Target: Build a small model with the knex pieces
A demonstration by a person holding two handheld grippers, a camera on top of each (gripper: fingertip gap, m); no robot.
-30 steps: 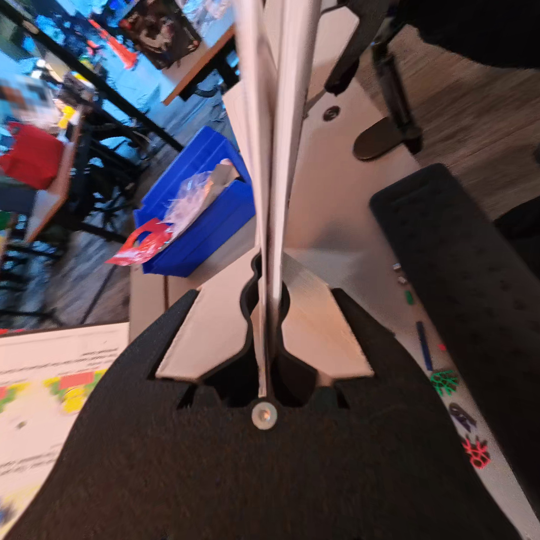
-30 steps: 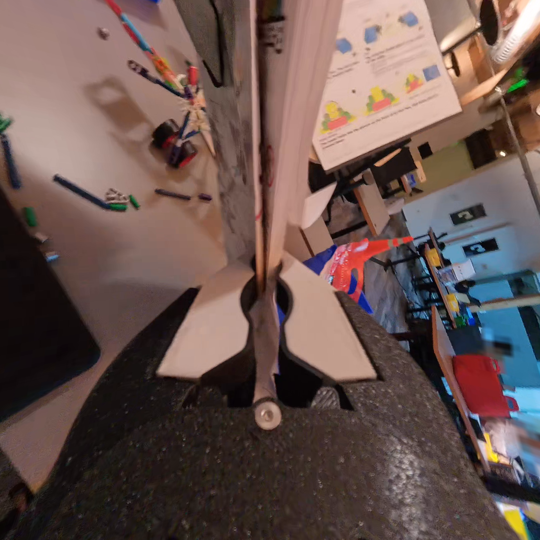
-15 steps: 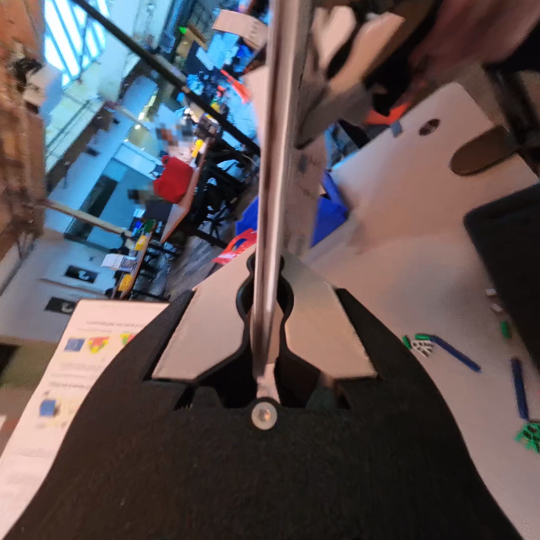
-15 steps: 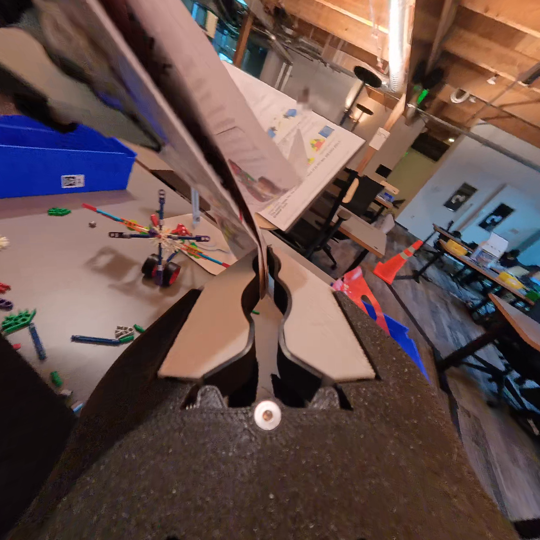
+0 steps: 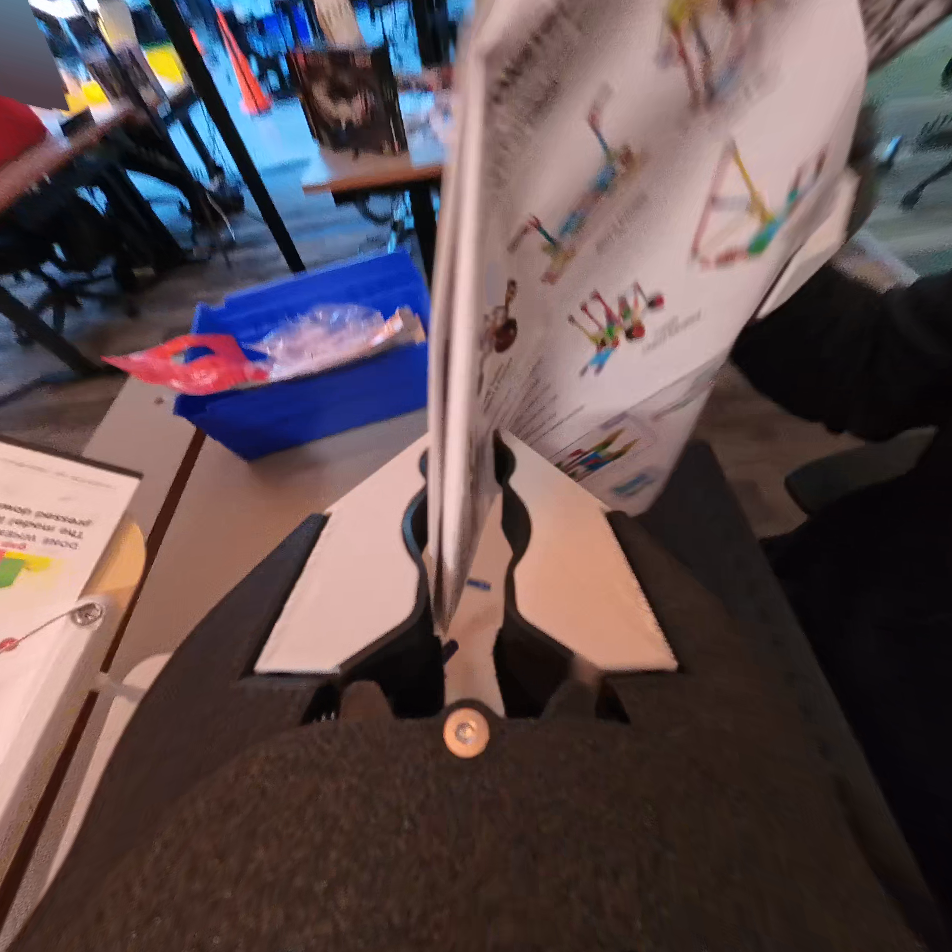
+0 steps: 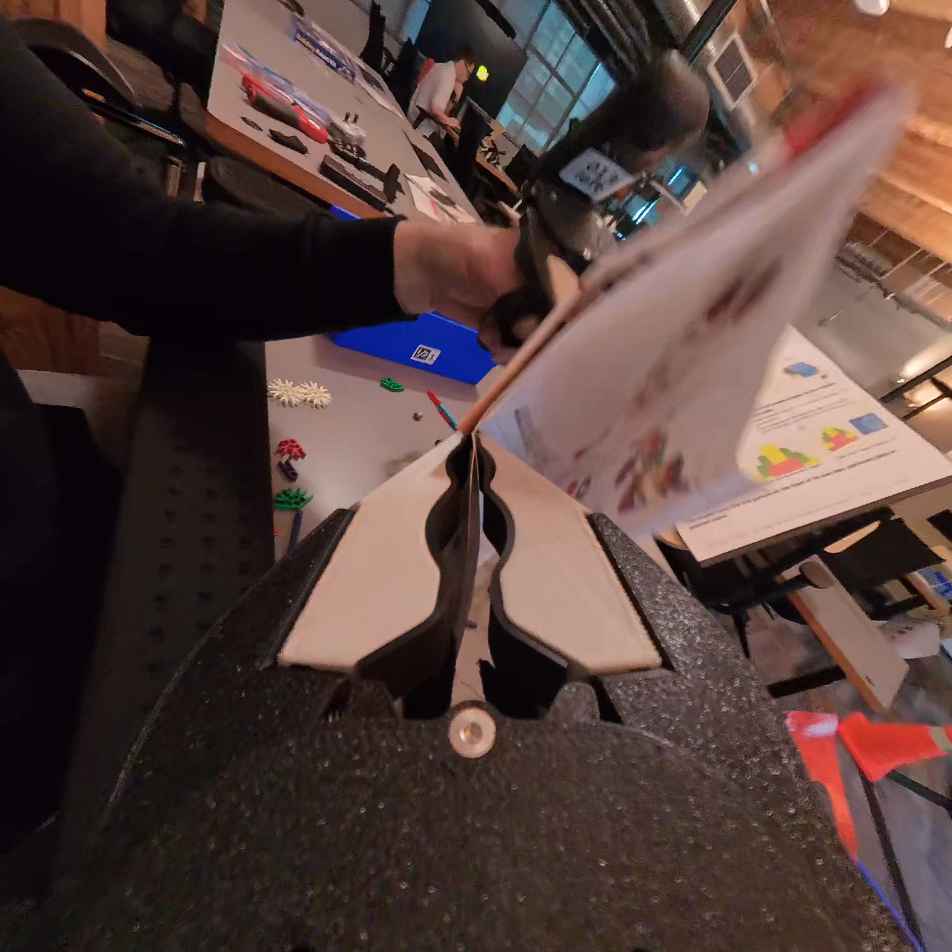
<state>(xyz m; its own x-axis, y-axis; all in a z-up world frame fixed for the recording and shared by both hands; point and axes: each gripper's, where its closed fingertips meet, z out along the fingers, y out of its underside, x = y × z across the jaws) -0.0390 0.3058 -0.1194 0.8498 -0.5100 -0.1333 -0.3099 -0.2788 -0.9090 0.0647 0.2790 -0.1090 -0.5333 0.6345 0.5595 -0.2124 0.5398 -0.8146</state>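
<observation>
Both grippers have hold of one printed booklet. Left gripper (image 5: 463,515) stands narrowly apart, its pale jaws parted about as wide as the sheaf is thick; the booklet (image 5: 608,268) rises edge-on between them toward 12 o'clock, resting against the left jaw, with a gap at the right one, so whether it is truly pinched I cannot tell. Right gripper (image 6: 471,453) has its tips drawn together on a corner of the booklet (image 6: 669,360), whose pages fan off toward 2 o'clock.

In the right wrist view a hand (image 6: 453,278) at 11 o'clock, in a dark sleeve, grips the other tool at the booklet's far edge.

My judgement: the booklet is light, thin and floppy, glossy enough to slide, and it will sag or tear if held by a single leaf. A hold near the folded spine, through all the leaves, looks safest.

Its pages are white with small coloured diagrams, motion-blurred. The jaws are smooth cream plates with wavy inner edges, set in grainy black foam bodies. At 10 o'clock of the left view a blue bin (image 5: 309,407) of hard plastic holds crinkled clear wrap and a red bag (image 5: 190,363). On the grey table (image 6: 350,438) lie small spiky plastic connectors, white (image 6: 299,393) and green (image 6: 292,498).
</observation>
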